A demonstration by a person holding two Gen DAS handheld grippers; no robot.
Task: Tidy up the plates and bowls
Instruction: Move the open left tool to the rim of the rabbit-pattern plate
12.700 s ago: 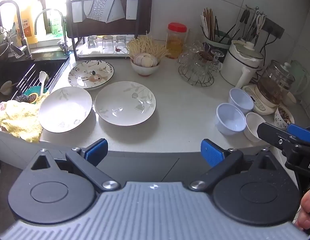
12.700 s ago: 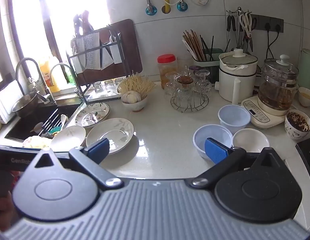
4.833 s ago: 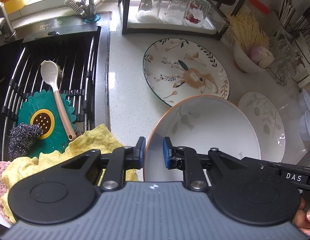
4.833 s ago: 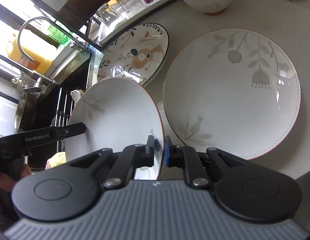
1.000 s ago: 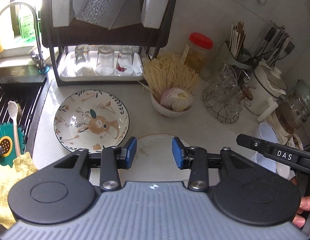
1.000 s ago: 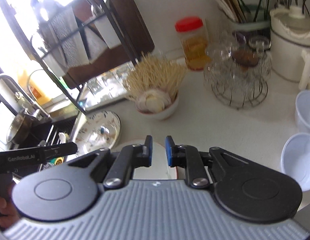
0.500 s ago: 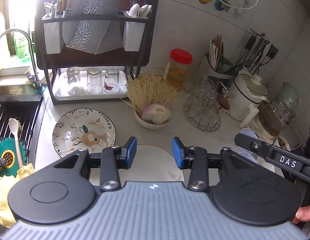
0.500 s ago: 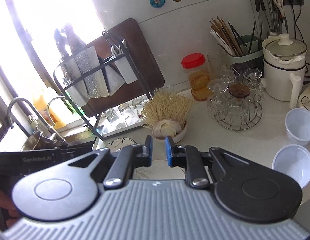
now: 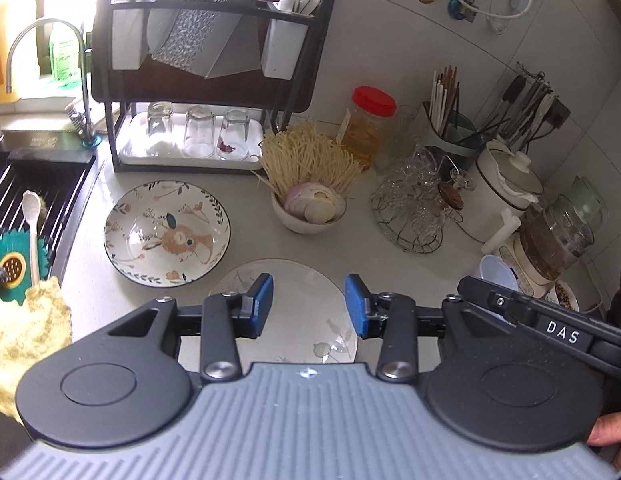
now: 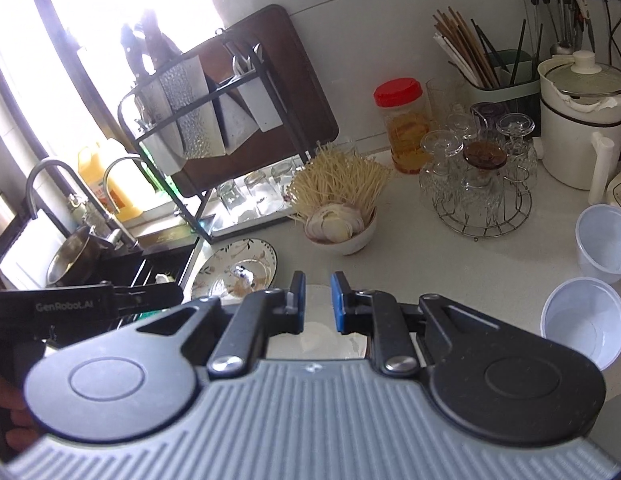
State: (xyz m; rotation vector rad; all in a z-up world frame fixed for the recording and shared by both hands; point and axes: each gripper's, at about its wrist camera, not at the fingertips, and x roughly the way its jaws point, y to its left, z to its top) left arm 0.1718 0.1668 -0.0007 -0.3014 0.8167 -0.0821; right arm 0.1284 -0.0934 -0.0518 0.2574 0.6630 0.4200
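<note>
Small white bowl holds onion slices and pale noodles; two plastic bowls empty at right; patterned plate near sink edge; bare surface between bowls and plates; white plate below left gripper, half spread, empty; right gripper narrow, holding nothing.
</note>
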